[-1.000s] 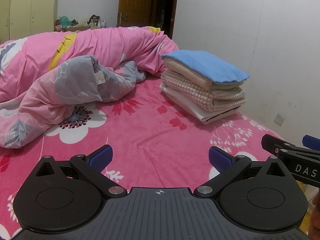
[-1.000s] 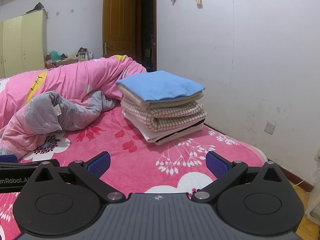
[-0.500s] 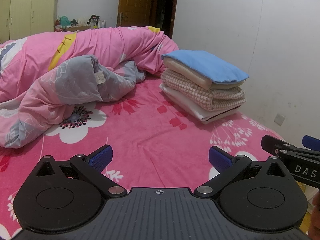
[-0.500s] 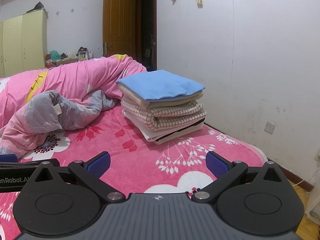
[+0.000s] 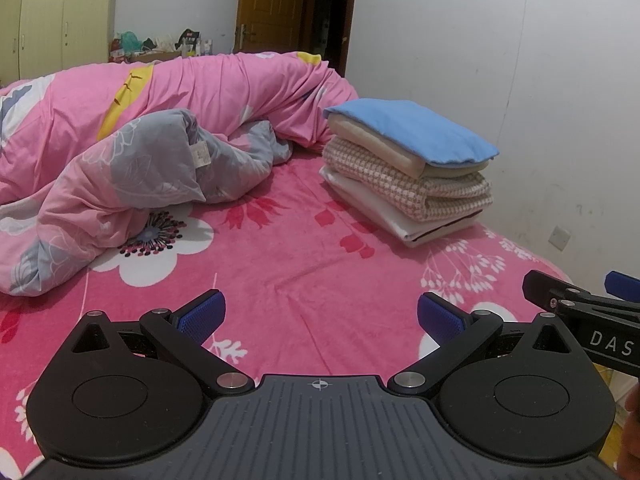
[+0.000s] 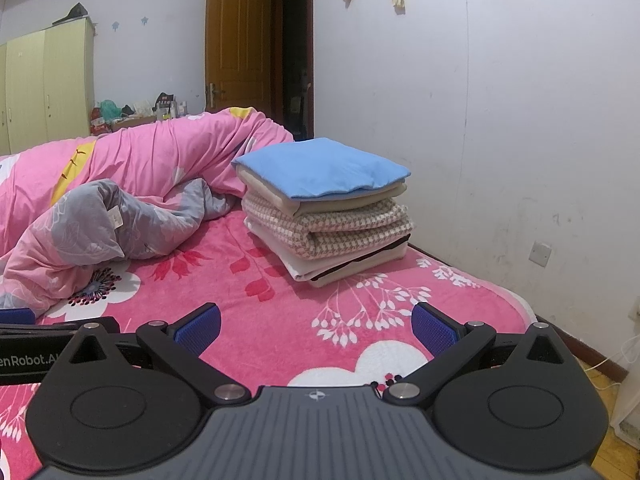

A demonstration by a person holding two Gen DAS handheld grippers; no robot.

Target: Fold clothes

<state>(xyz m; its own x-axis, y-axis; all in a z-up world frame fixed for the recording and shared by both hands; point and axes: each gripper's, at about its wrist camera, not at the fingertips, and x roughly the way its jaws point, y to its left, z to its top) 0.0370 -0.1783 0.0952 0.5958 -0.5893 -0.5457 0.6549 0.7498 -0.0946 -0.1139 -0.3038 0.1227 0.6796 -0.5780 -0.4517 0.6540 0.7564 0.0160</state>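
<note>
A stack of folded clothes [image 5: 412, 184] [image 6: 328, 216] rests on the pink flowered bed, near its right side by the wall. On top lies a blue piece [image 5: 416, 132] [image 6: 320, 168], under it a cream one, then a pink checked one [image 6: 336, 228], and a white one at the bottom. My left gripper [image 5: 320, 316] hovers open over the bed's near part, well short of the stack, with nothing between its blue pads. My right gripper [image 6: 316, 326] is open too and holds nothing; its tip also shows at the right edge of the left wrist view.
A rumpled pink and grey quilt [image 5: 132, 160] [image 6: 100, 208] covers the left and far part of the bed. The white wall [image 6: 500, 120] runs along the right side. A brown door [image 6: 236, 44] and yellow wardrobes [image 6: 48, 88] stand at the back.
</note>
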